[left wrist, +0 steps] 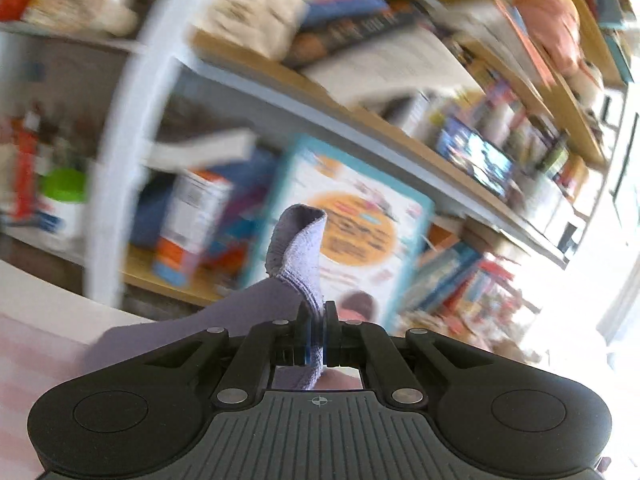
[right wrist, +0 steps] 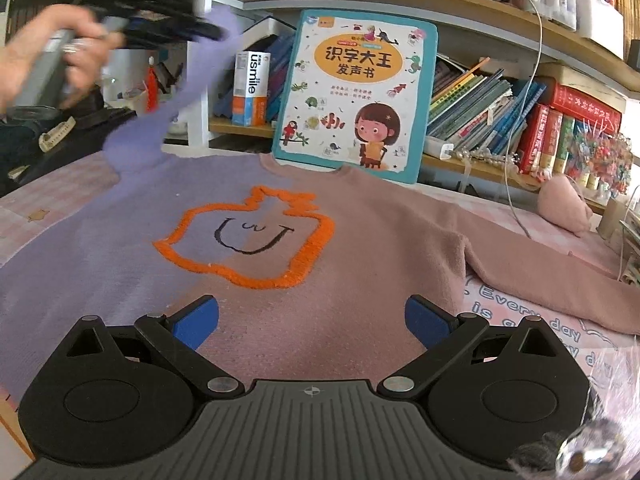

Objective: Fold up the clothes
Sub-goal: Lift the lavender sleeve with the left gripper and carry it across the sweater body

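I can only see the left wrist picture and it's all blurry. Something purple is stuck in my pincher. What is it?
Observer: It's the purple sleeve of a sweater, lifted up by your left hand-held gripper, which is shut on it.
Operator: Where's the rest of the sweater?
Observer: Lying flat on the pink checked cloth. The other sleeve, a pink one, lies stretched out to the side.
Operator: Is there a picture on it?
Observer: Yes, an orange outline with a smiling face inside.
Operator: What's my other pincher doing?
Observer: The right hand-held gripper is open over the sweater, holding nothing.
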`<state>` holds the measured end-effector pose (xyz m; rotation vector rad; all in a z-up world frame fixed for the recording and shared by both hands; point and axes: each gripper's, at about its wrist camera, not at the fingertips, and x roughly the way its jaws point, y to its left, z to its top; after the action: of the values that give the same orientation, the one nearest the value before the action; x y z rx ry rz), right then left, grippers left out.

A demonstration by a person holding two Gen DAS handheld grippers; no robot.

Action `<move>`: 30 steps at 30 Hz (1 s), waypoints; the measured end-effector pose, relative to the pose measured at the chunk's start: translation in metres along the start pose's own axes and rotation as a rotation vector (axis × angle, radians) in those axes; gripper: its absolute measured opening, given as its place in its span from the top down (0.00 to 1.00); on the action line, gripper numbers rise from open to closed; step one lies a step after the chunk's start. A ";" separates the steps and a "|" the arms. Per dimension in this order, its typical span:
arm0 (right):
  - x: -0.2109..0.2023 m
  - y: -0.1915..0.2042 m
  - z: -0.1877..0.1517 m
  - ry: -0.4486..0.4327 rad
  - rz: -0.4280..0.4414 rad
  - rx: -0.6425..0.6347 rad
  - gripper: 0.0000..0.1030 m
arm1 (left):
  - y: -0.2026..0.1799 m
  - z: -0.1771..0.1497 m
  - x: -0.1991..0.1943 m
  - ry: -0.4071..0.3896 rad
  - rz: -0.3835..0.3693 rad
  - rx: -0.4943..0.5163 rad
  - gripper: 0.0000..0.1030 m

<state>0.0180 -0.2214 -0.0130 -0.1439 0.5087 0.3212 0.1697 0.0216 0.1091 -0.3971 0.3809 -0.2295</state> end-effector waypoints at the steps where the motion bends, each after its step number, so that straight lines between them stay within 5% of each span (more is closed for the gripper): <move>1: 0.000 -0.001 0.000 -0.003 0.003 0.003 0.03 | -0.006 -0.004 0.011 0.018 -0.016 0.005 0.97; 15: -0.002 -0.004 0.000 -0.016 0.021 0.017 0.03 | -0.057 -0.083 0.118 0.281 -0.061 0.055 0.96; 18: -0.001 -0.003 0.000 -0.008 0.024 0.012 0.03 | -0.063 -0.092 0.125 0.321 -0.070 0.069 0.83; 22: 0.000 -0.003 0.000 -0.002 0.022 0.011 0.03 | -0.069 -0.089 0.113 0.312 -0.134 0.079 0.48; 26: 0.002 -0.003 -0.001 0.009 0.018 0.013 0.03 | -0.072 -0.078 0.089 0.266 -0.192 0.112 0.45; 30: 0.003 -0.002 -0.001 0.015 0.017 0.006 0.03 | -0.059 -0.076 0.062 0.264 -0.150 0.172 0.45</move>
<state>0.0209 -0.2224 -0.0155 -0.1362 0.5256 0.3349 0.1869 -0.0747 0.0496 -0.2255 0.5872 -0.4601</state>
